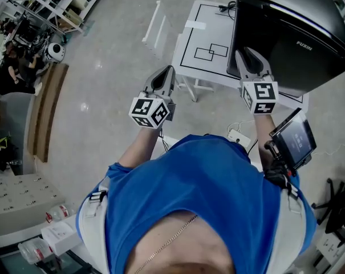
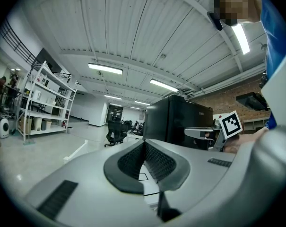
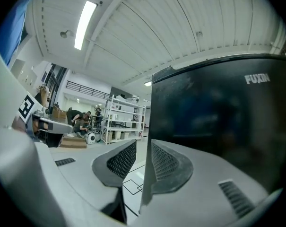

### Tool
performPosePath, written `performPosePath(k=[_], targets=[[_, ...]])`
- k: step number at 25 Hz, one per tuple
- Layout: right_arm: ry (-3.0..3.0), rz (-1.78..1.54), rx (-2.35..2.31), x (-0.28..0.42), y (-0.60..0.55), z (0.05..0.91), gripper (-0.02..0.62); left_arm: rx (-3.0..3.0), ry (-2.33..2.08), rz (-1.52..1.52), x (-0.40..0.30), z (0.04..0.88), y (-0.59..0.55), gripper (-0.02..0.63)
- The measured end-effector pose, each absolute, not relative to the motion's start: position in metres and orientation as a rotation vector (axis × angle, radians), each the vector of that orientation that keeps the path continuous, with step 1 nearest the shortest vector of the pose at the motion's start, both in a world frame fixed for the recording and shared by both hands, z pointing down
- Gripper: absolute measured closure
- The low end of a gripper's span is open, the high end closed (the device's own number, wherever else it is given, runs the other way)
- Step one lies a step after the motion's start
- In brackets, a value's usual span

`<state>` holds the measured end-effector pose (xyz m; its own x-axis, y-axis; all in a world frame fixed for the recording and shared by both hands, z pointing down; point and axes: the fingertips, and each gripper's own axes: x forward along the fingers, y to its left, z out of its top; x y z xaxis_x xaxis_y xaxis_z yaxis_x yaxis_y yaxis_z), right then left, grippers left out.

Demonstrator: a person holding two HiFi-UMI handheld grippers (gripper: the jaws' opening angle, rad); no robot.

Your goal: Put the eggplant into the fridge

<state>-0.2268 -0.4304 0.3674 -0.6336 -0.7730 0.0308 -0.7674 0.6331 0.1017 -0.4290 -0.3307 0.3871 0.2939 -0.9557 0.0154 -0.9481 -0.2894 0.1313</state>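
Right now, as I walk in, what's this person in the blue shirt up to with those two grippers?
A person holds a gripper in each hand, facing a black fridge that stands on a white table. The right gripper is up at the fridge's front, jaws apart with the edge in the gap, not clamped. The left gripper is shut and empty, held out level. No eggplant shows in any view.

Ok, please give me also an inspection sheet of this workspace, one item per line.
Surface: white table with black line markings, mostly bare.
Job's things: black fridge on it, door looks shut; eggplant not seen.
Clutter: none on table; boxes on floor.
Grippers: left gripper shut, empty; right gripper open at the fridge's left edge.
Cables: black cable behind fridge; power strip on floor.
Surroundings: shelving, office chairs, concrete floor.
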Motion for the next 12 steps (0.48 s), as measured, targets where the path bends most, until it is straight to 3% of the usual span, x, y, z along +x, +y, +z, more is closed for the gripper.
performPosePath(k=[12], targets=[[-2.735, -0.001, 1.381, -0.199, -0.325, 0.371, 0.515, 2.509, -1.664, -0.116, -0.395, 0.378, -0.263, 0.598]])
